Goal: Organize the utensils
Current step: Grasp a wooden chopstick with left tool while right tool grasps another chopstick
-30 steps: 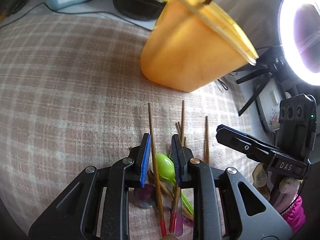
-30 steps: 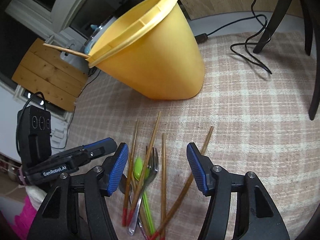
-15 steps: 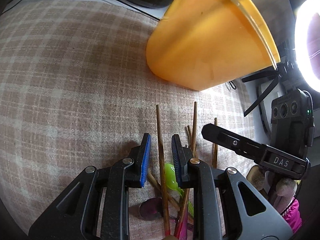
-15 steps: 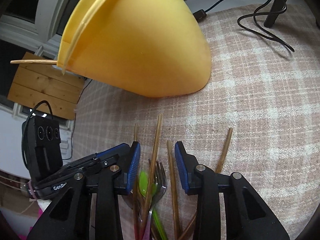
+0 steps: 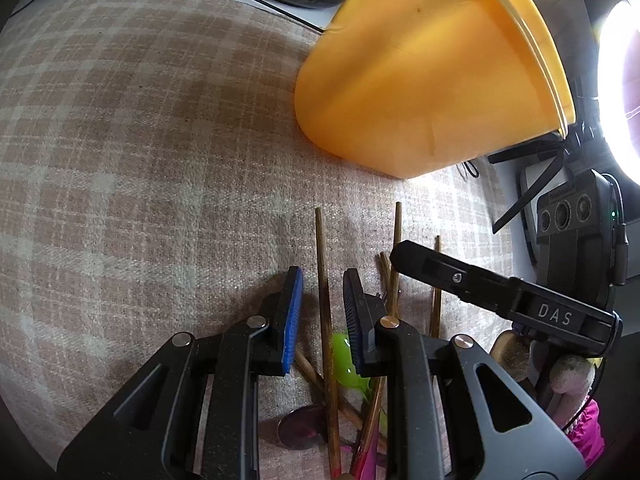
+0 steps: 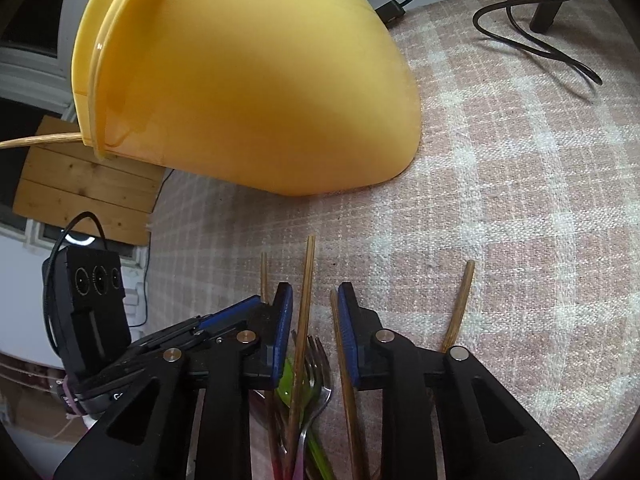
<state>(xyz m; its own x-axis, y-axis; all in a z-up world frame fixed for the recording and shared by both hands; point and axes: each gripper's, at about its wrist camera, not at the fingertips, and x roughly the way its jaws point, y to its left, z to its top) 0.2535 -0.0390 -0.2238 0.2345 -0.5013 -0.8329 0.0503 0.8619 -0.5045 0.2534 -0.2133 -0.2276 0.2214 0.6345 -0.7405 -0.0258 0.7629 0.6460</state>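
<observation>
Two grippers hang low over one heap of utensils on the checked tablecloth (image 5: 140, 160), just in front of the yellow bucket (image 5: 420, 80) that I take as my landmark. Seen from my left wrist camera, my left gripper (image 5: 320, 312) stands with its blue pads slightly apart, a single wooden chopstick (image 5: 322, 280) running between them toward the bucket; I see a gap on each side, so nothing is pinched. Beneath it, on the side away from the bucket, lie a green plastic spoon (image 5: 344, 360), a dark round spoon bowl (image 5: 302, 428) and red-tipped chopstick ends. My right gripper (image 6: 314, 320) has just been closing; its jaws now stand narrow, with a chopstick (image 6: 306, 292) and a steel fork (image 6: 316, 360) in the gap, though I cannot tell whether the pads press on either. Another chopstick (image 6: 340, 344) lies against the inside of its right pad, and one more (image 6: 460, 300) rests well clear to the right. From the bucket's rim, on the far left of my right camera's view, a lone stick (image 6: 40, 142) pokes out. A black cable (image 6: 540, 40) curls on the cloth beyond the bucket.
</observation>
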